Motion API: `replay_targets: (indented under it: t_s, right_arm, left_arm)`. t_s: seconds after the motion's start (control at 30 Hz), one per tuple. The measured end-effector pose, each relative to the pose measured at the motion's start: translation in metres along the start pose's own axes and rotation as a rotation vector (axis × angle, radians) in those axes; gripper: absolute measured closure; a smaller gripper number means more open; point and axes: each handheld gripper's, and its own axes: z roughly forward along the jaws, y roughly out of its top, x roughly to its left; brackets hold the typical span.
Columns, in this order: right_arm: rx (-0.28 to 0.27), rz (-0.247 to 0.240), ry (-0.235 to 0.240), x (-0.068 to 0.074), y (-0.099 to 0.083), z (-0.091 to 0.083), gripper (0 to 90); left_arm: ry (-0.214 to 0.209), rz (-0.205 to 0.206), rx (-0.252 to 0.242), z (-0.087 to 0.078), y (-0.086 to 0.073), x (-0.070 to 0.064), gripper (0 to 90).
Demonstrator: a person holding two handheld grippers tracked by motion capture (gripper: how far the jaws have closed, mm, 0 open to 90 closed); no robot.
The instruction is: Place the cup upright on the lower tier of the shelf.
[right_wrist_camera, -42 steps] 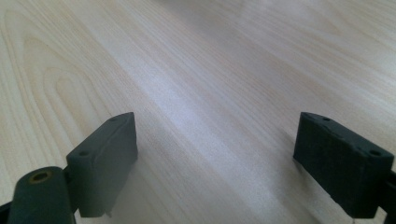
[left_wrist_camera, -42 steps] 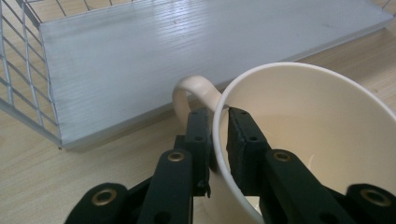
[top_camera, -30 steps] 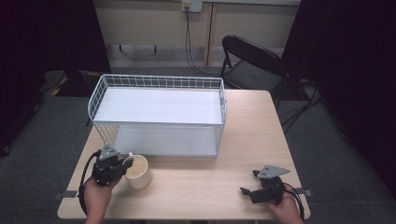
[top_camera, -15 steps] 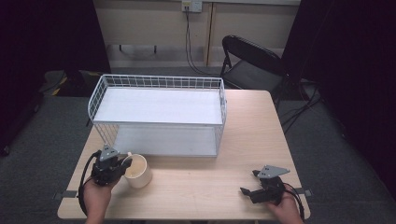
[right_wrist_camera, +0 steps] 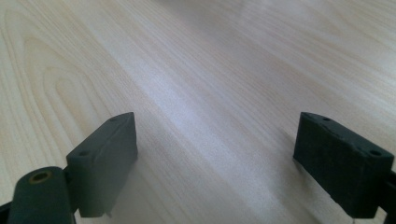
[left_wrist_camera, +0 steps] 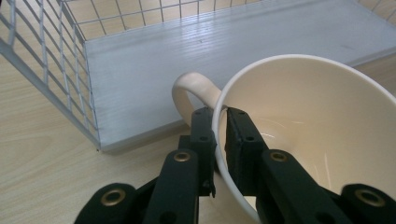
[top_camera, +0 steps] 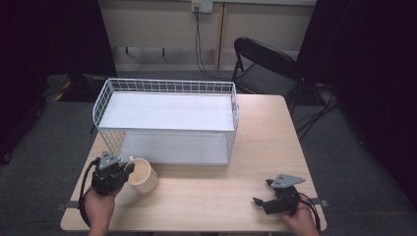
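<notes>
The left tongs (left_wrist_camera: 220, 122) pinch only the thin rim of the cream mug (top_camera: 142, 175) standing near-left on the table (top_camera: 216, 196), so it may tip or slip when lifted, while the right tongs (right_wrist_camera: 217, 163) rest wide open.

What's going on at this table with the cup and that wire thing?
A person holds a gripper in each hand. The left gripper is clamped on the rim of a cream mug, one jaw inside and one outside, next to the handle. The mug sits on the wooden table just in front of a white wire rack. The right gripper rests open over bare tabletop, holding nothing.
</notes>
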Motion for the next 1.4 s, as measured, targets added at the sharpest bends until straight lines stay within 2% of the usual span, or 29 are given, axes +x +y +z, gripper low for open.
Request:
replay_targets:
  t_s: [0.1, 0.57, 0.77, 0.8, 0.83, 0.93, 1.1, 1.4]
  right_arm:
    - [0.001, 0.001, 0.000, 0.000, 0.000, 0.000, 12.7]
    - [0.000, 0.000, 0.000, 0.000, 0.000, 0.000, 12.7]
    - [0.001, 0.001, 0.000, 0.000, 0.000, 0.000, 12.7]
    - [0.001, 0.001, 0.000, 0.000, 0.000, 0.000, 12.7]
    - [0.001, 0.001, 0.001, 0.000, 0.000, 0.000, 12.7]
    - [0.001, 0.001, 0.000, 0.000, 0.000, 0.000, 12.7]
    - [0.000, 0.001, 0.000, 0.000, 0.000, 0.000, 12.7]
    - [0.001, 0.001, 0.000, 0.000, 0.000, 0.000, 12.7]
  left_arm:
    - [0.007, -0.010, -0.008, -0.001, 0.001, 0.001, 82.1]
    - [0.047, -0.009, -0.034, -0.001, 0.010, -0.004, 82.1]
    - [0.051, -0.030, -0.054, 0.008, 0.015, -0.008, 82.1]
    - [0.057, -0.020, -0.046, 0.008, 0.016, -0.008, 82.1]
    - [0.056, -0.031, -0.056, 0.010, 0.016, -0.009, 82.1]
    - [0.069, -0.026, -0.055, 0.012, 0.018, -0.008, 82.1]
    - [0.069, -0.047, -0.066, 0.017, 0.020, -0.010, 82.1]
    - [0.089, -0.042, -0.065, 0.028, 0.027, -0.014, 82.1]
